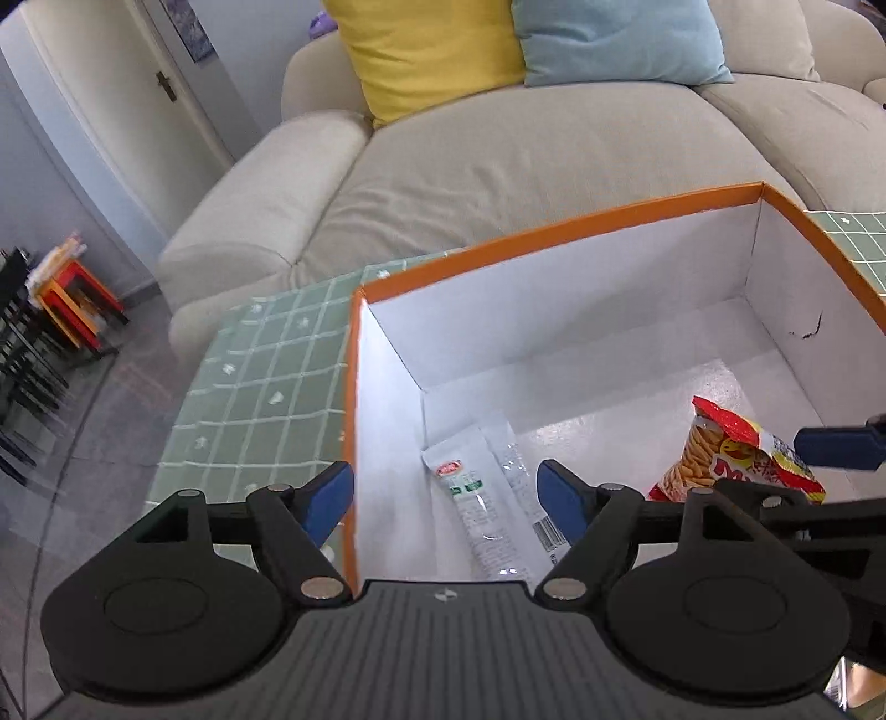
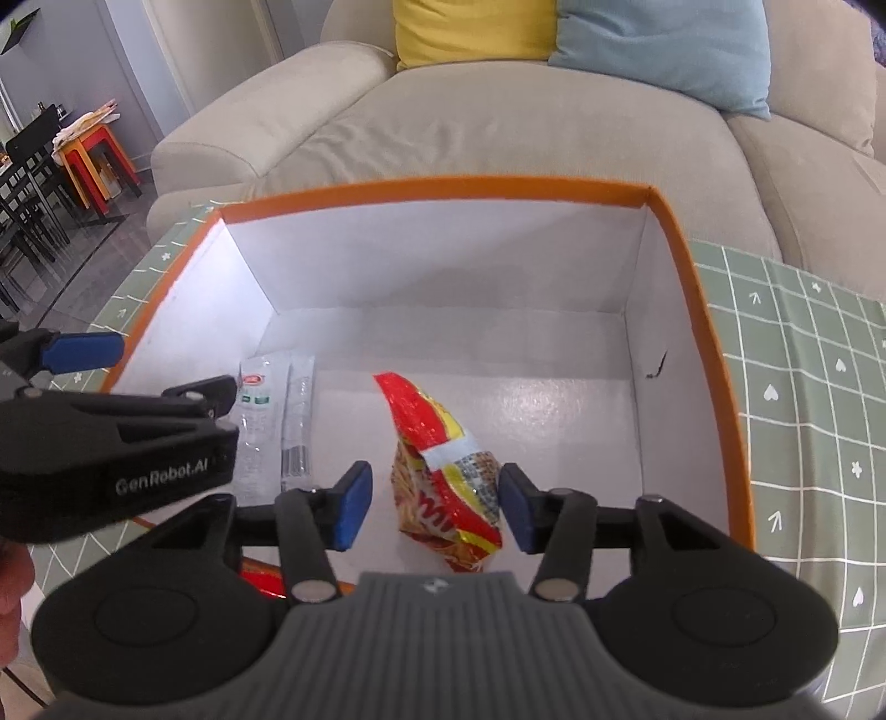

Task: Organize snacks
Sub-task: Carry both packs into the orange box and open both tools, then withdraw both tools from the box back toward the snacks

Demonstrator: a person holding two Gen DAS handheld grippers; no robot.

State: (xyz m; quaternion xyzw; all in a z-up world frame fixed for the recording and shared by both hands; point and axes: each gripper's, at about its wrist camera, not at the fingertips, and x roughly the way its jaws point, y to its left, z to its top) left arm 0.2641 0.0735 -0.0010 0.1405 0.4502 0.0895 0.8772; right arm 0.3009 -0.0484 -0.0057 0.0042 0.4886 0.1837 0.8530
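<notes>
An orange-rimmed box with a white inside stands on a green checked tablecloth. Two clear and white snack sachets lie on its floor at the left. A red and yellow snack bag stands in the box between the open jaws of my right gripper, untouched by the pads. My left gripper is open and empty, straddling the box's left wall above the sachets. It also shows in the right wrist view.
A beige sofa with a yellow cushion and a blue cushion stands behind the table. Red and orange stools and dark chairs stand at the far left. A red object shows by the box's near edge.
</notes>
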